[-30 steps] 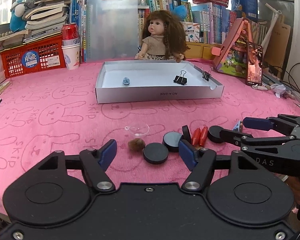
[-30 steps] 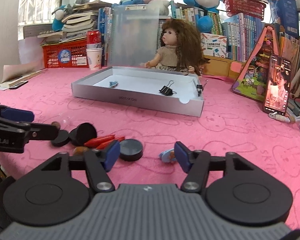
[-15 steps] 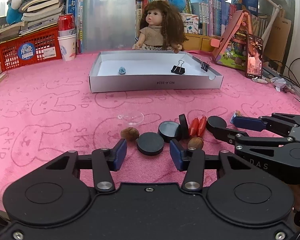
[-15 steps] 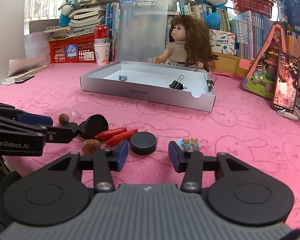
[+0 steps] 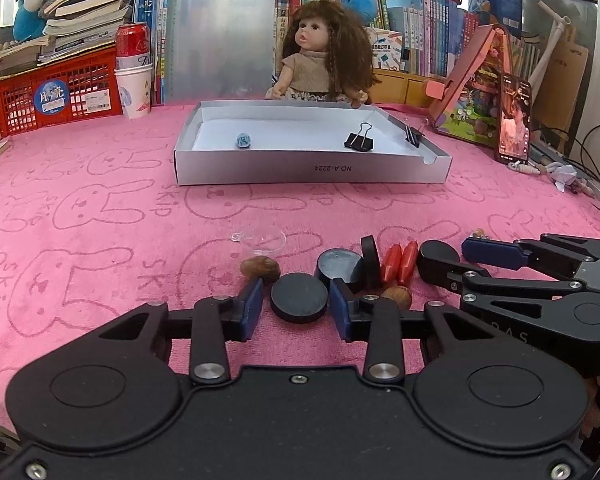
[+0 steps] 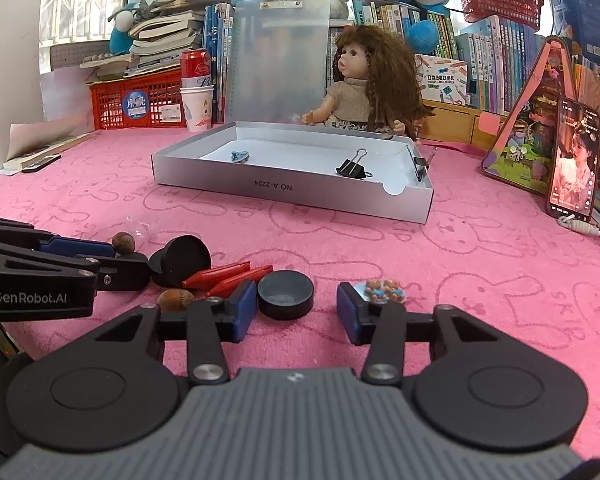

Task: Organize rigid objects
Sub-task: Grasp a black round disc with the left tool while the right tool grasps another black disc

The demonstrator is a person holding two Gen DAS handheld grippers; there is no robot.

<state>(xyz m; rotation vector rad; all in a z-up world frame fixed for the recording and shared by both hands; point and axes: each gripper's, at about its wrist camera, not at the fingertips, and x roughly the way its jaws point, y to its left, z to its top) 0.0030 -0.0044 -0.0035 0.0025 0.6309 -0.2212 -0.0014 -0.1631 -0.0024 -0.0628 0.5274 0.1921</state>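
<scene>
On the pink tabletop (image 5: 100, 216), the far left carries a red basket (image 5: 56, 88) and a paper cup (image 5: 134, 90) with a red can standing in it. Nearer the camera, a clear lens-like piece (image 5: 266, 238) lies flat, with a brown nut (image 5: 260, 268) just beside it.

The left gripper (image 5: 296, 306) is low over the tabletop. Its fingers (image 5: 252, 306) have just been closing and now bracket a flat black disc (image 5: 299, 297); a narrow gap remains on each side, so the pads do not press on it. Just behind this disc lies a second black disc (image 5: 338, 266) with a third (image 5: 371, 258) standing on edge against it. Two red pointed pieces (image 5: 400, 264) lie side by side just to the right, and a second nut (image 5: 398, 295) sits in front of them.

The right gripper (image 6: 296, 308) is also low over the tabletop. Its fingers (image 6: 244, 310) stand apart around another black disc (image 6: 286, 294): the disc lies near the left pad, well clear of the right pad, and is not gripped. A small blue plate of brown beads (image 6: 382, 290) lies just behind the right pad.

Farther back, the silver tray (image 5: 312, 168) holds a small blue object (image 5: 244, 141) at its left and a black binder clip (image 5: 358, 142) at its right; a second clip (image 5: 414, 136) grips its right wall. A doll (image 5: 324, 60) sits behind the tray. At the far right a phone (image 5: 514, 118) stands upright.
</scene>
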